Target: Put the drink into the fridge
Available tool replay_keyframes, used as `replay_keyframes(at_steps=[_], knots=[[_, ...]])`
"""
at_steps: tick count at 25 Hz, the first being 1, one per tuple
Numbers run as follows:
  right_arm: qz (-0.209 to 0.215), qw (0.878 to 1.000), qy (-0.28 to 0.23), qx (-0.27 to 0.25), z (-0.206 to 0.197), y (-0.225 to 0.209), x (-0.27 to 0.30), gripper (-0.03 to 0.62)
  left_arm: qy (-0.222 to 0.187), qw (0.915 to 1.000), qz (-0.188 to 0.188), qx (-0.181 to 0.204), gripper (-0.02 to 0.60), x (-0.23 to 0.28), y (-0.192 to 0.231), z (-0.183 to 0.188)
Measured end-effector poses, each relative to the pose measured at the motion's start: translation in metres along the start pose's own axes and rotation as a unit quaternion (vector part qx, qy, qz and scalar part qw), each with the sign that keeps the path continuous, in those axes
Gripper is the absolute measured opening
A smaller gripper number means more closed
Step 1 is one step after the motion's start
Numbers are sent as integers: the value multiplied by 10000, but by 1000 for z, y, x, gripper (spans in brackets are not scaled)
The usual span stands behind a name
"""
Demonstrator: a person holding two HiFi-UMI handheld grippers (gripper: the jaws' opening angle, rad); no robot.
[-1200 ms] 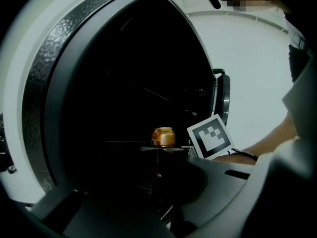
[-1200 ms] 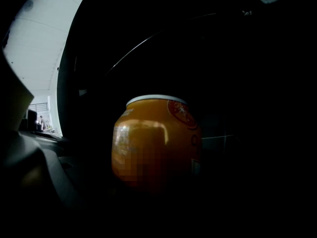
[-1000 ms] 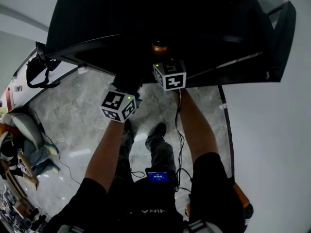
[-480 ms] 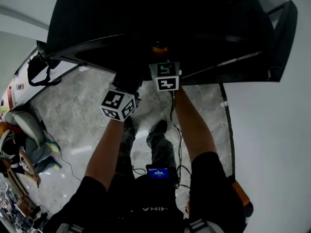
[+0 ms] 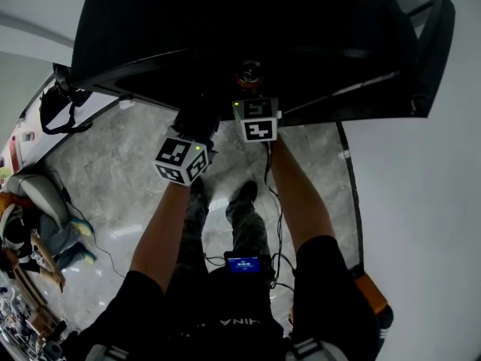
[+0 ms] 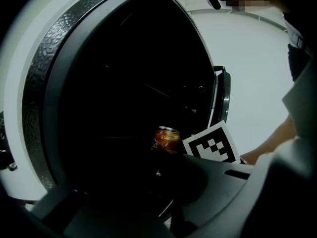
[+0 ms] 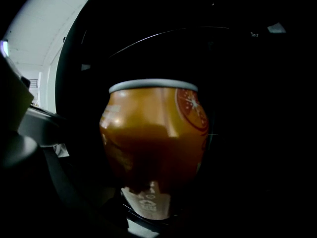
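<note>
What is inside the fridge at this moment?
An orange can is visible, upright, in the dark opening of the fridge. The rest of the inside is too dark: shelves or other items cannot be made out.

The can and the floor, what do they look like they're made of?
Can: probably thin metal, glossy orange print, silvery rim, sharp highlights. Floor: likely polished stone or tile, grey with pale veining and soft glare.

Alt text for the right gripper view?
An orange drink can stands upright, close up, between the jaws, filling the centre of the frame. Behind it the fridge is dark inside; a strip of white wall shows at the upper left.
</note>
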State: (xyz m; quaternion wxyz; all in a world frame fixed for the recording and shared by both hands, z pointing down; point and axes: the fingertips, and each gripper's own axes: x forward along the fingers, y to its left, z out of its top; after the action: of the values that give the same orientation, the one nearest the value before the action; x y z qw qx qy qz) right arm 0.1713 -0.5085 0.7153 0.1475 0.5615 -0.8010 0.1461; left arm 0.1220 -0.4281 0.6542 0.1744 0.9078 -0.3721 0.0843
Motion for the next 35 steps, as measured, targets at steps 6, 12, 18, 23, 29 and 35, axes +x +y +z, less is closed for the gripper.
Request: replay_keyframes(at_steps=[6, 12, 18, 23, 29, 35], knots=[[98, 9997, 156, -137, 4, -3, 9, 345, 127, 9996, 262, 49, 14, 11, 6, -2], [-51, 9992, 355, -147, 2, -5, 15, 347, 141, 9983, 544, -175, 14, 19, 16, -2], [71, 9995, 213, -206, 9, -4, 0, 347, 198, 9985, 489, -169, 12, 17, 7, -3], [-28, 9997, 230, -20, 2, -6, -23, 347, 214, 9982, 498, -248, 14, 14, 7, -1], [-98, 9993, 307, 171, -6, -4, -31, 310, 200, 9986, 452, -196, 14, 14, 7, 8], [-148, 9995, 193, 175, 15, -9, -13, 302, 155, 9988, 431, -168, 14, 16, 8, 15]])
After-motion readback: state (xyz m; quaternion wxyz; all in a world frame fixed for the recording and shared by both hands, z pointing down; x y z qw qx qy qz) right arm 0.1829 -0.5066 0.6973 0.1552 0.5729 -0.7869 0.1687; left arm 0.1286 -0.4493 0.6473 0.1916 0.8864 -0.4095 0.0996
